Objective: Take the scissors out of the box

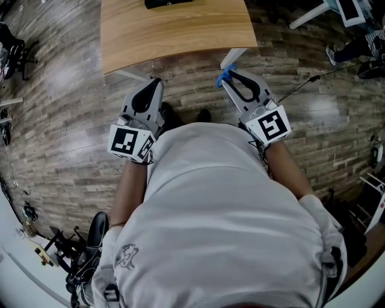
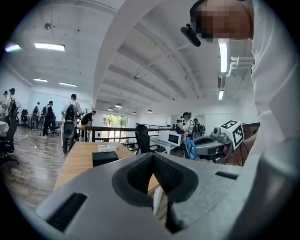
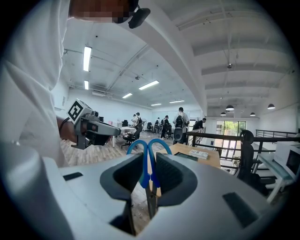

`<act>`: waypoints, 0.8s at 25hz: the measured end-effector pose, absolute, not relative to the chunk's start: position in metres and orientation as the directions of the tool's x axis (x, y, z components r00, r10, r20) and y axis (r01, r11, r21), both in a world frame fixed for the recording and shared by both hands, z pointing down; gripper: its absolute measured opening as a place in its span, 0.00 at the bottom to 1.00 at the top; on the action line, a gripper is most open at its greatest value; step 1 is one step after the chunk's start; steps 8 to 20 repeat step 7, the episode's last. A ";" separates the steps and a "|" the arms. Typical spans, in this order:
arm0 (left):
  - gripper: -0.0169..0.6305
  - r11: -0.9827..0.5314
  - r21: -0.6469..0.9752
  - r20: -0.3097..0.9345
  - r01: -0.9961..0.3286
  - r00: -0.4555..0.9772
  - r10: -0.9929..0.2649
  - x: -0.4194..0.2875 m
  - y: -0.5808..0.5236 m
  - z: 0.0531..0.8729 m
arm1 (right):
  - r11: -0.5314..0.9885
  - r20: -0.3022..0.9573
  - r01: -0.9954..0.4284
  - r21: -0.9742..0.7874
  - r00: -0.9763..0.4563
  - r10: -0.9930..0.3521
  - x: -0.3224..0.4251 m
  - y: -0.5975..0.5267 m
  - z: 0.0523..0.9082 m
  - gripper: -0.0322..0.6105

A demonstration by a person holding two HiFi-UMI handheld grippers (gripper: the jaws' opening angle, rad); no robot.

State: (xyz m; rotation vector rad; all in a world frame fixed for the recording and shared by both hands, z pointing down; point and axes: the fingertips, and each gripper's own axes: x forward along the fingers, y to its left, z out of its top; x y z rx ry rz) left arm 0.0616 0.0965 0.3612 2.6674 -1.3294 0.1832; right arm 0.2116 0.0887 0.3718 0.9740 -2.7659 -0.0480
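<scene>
**The scissors [image 3: 149,161] are in your right tool [image 1: 236,75]**

The bench [image 1: 180,30] lies ahead, with a dark box [image 1: 168,3] on it, well apart from both tools. Your left tool [image 1: 153,84] is closed and empty. Your right tool clamps the scissors, loops forward, blades back along the jaws.

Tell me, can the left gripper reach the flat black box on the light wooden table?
Probably: the left gripper holds nothing, and nothing stands between it and the flat black box on the light wooden table, though its jaws would need opening.
</scene>
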 end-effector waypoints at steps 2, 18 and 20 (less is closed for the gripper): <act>0.03 -0.599 0.084 0.183 -0.796 0.603 -0.776 0.062 0.095 0.363 | 0.790 0.191 -0.604 0.103 -0.768 -0.612 0.208 0.088 0.373 0.20; 0.03 -0.600 0.088 0.186 -0.795 0.605 -0.774 0.056 0.083 0.365 | 0.805 0.202 -0.584 0.105 -0.780 -0.592 0.198 0.078 0.376 0.20; 0.03 -0.600 0.088 0.186 -0.795 0.605 -0.774 0.056 0.083 0.365 | 0.805 0.202 -0.584 0.105 -0.780 -0.592 0.198 0.078 0.376 0.20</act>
